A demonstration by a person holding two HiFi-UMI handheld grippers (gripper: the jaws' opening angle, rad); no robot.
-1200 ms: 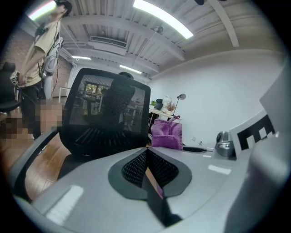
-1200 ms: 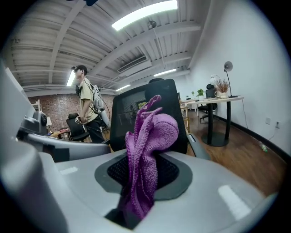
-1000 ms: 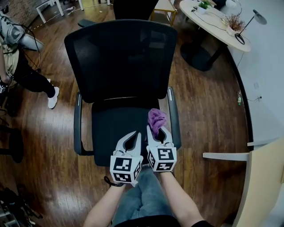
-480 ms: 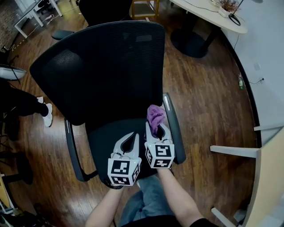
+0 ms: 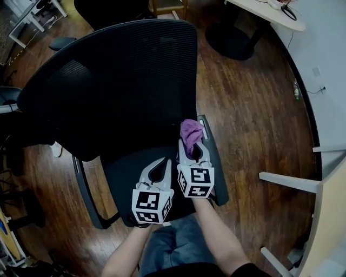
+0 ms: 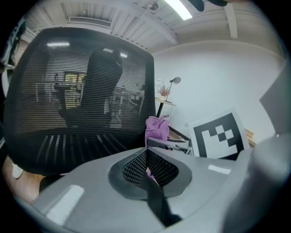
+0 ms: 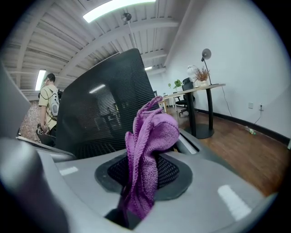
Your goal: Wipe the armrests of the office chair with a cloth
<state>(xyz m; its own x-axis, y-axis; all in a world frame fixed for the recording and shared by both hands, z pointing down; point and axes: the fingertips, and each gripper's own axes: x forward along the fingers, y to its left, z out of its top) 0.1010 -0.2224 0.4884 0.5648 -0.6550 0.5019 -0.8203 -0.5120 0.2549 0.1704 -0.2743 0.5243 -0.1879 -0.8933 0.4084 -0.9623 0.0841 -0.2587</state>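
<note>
Only the right claw (image 5: 191, 145) grips the one purple cloth (image 5: 190, 131).

**Office interior.** A mesh-backed office chair (image 5: 119, 81) stands on a dark wood-plank floor (image 5: 254, 108). A white table (image 7: 200, 87) on a black pedestal carries a desk lamp (image 7: 205, 54) and a potted plant (image 7: 201, 74). Strip lights (image 7: 113, 7) run along an exposed, ribbed ceiling (image 7: 54, 41) above white walls (image 7: 245, 54).

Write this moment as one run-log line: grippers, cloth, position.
left gripper: shut, empty | right gripper: shut on purple cloth | position: over right-hand armrest, contact unclear
</note>
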